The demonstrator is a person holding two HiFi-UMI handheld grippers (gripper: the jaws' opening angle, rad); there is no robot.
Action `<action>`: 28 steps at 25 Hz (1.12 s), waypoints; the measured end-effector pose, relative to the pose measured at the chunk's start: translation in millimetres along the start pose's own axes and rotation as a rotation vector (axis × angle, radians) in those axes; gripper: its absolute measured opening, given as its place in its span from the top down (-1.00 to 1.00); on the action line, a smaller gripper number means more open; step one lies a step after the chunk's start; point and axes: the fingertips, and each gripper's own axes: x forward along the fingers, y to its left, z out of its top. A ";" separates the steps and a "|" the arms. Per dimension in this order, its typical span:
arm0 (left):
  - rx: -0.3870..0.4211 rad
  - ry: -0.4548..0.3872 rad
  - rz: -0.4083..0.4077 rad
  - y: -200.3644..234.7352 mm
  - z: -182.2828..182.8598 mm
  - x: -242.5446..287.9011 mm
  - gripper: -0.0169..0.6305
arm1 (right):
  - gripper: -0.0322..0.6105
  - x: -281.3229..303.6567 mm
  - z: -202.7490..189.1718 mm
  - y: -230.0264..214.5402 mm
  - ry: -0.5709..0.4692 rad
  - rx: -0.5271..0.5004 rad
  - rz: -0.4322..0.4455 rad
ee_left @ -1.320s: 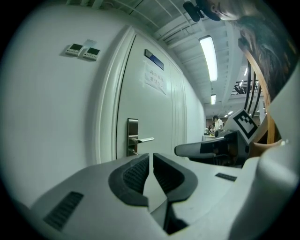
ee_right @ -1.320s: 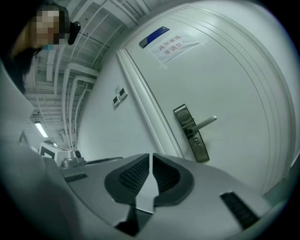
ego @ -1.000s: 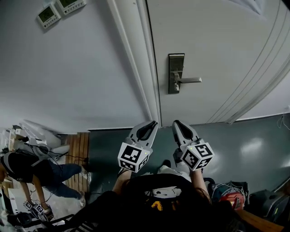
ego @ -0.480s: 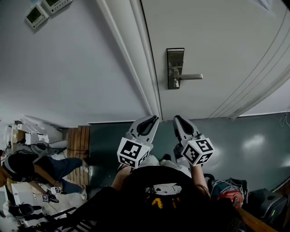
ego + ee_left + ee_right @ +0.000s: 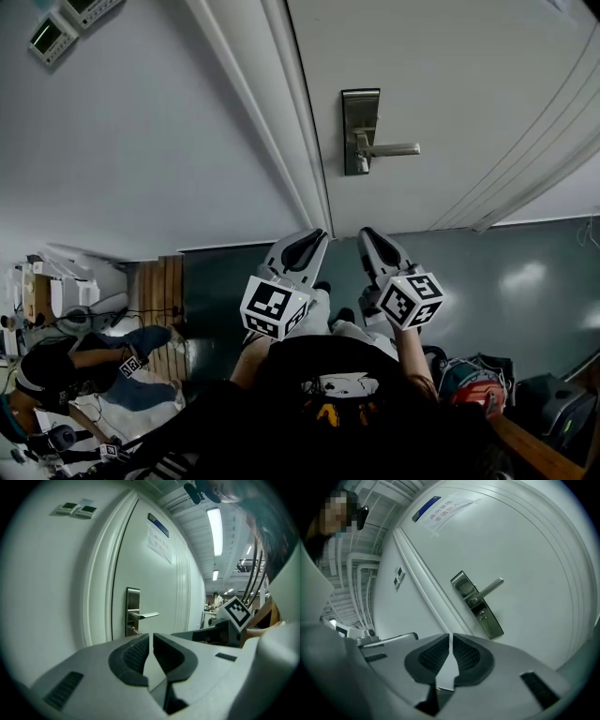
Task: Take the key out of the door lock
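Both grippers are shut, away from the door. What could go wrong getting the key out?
The small metal key sits just under the silver lever handle on the steel lock plate, so a jaw could catch the lever instead. The right gripper and left gripper are both shut; arriving shut would push the key, not grip it. The key looks tiny, so it may slip and fall.

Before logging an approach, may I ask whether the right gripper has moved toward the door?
No clear move: the right gripper still ends at the door's bottom edge.
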 end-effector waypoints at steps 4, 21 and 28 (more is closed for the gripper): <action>0.000 -0.012 -0.036 7.8 4.4 10.0 0.85 | 0.87 11.3 4.5 -9.7 -0.011 0.018 -0.030; 0.041 -0.012 -0.144 53.3 17.5 45.7 0.85 | 0.50 82.5 24.8 -72.3 -0.081 0.225 -0.140; 0.050 -0.013 -0.179 64.5 20.8 58.0 0.85 | 0.35 112.2 23.5 -102.2 -0.082 0.292 -0.211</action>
